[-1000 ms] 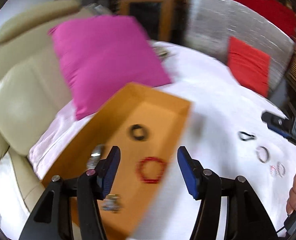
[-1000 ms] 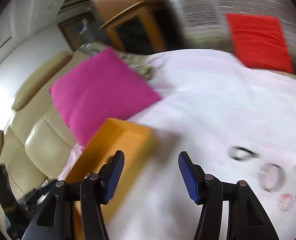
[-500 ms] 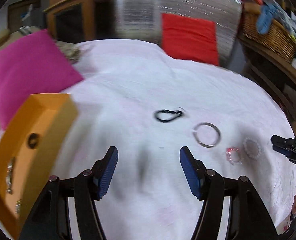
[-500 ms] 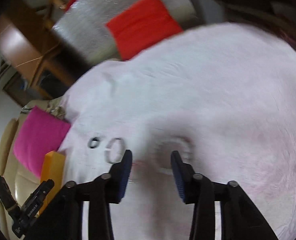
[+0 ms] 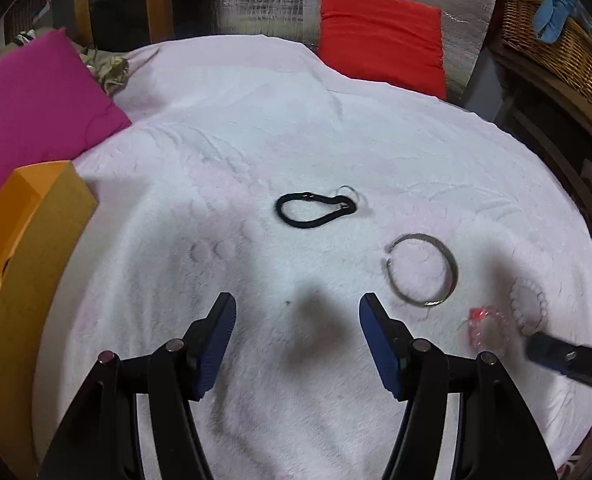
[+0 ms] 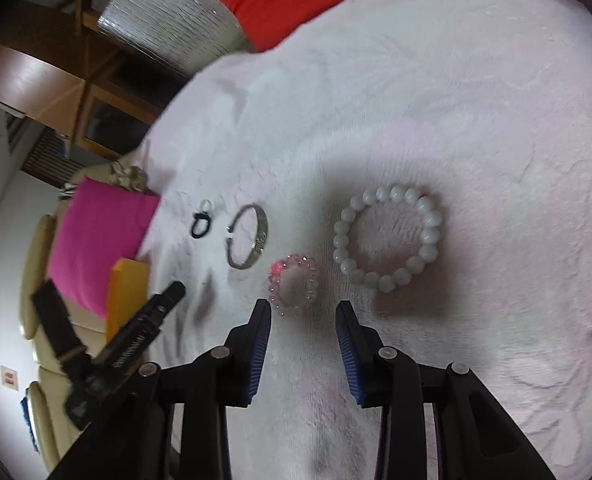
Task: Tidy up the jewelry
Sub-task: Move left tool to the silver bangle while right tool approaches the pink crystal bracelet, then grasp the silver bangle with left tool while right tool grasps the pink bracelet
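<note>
While the left wrist view looks down on the white blanket [image 5: 256, 140], the left gripper [image 5: 294, 316] hangs released over bare fabric. Beyond it lies the black hair tie [image 5: 312, 210]; the metal bangle [image 5: 422, 274] lies right of that tie, and the orange box [image 5: 36, 216] left.

From the right wrist, the right gripper [image 6: 303, 322] is closing, empty, just short of the pink bead bracelet [image 6: 294, 286]. Right of this bracelet lies the white bead bracelet [image 6: 388, 238].
</note>
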Action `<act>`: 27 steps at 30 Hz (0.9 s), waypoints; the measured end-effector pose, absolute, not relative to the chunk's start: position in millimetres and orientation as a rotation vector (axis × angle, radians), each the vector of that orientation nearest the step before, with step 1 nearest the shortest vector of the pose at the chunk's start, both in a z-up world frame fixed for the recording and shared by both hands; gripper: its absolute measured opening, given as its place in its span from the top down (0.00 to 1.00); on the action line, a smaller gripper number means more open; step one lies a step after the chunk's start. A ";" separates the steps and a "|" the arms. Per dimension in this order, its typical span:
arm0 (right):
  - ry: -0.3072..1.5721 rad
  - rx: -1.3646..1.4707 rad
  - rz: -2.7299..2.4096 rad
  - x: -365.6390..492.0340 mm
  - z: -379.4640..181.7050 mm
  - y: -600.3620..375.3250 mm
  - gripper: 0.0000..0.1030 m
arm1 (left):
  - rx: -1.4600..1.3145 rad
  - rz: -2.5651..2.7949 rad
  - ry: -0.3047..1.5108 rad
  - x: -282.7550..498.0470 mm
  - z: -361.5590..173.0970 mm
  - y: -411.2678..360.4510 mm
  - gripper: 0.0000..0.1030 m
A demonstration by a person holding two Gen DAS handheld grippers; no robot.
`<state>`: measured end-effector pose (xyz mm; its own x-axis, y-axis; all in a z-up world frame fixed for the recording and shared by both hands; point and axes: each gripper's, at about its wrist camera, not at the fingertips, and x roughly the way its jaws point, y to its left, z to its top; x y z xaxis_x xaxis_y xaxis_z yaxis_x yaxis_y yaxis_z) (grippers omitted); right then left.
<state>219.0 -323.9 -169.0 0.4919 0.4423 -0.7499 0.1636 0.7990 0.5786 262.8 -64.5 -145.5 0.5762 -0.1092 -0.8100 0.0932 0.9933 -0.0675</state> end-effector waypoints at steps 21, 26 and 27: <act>0.964 0.499 0.087 204.1 -151.4 -314.0 0.91 | -0.008 -0.327 0.954 276.8 -149.8 -111.6 0.30; 0.934 0.587 0.091 195.9 -144.4 -340.2 0.91 | -0.042 -0.335 0.976 293.4 -162.0 -131.3 0.27; 0.930 0.597 0.093 193.5 -142.8 -344.9 0.91 | -0.038 -0.331 0.987 297.1 -165.0 -136.6 0.27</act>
<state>193.5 -344.9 -142.8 0.6060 0.3255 -0.7258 0.1754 0.8353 0.5210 297.1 -136.6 -165.0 0.5050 -0.2915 -0.8124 0.2575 0.9493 -0.1805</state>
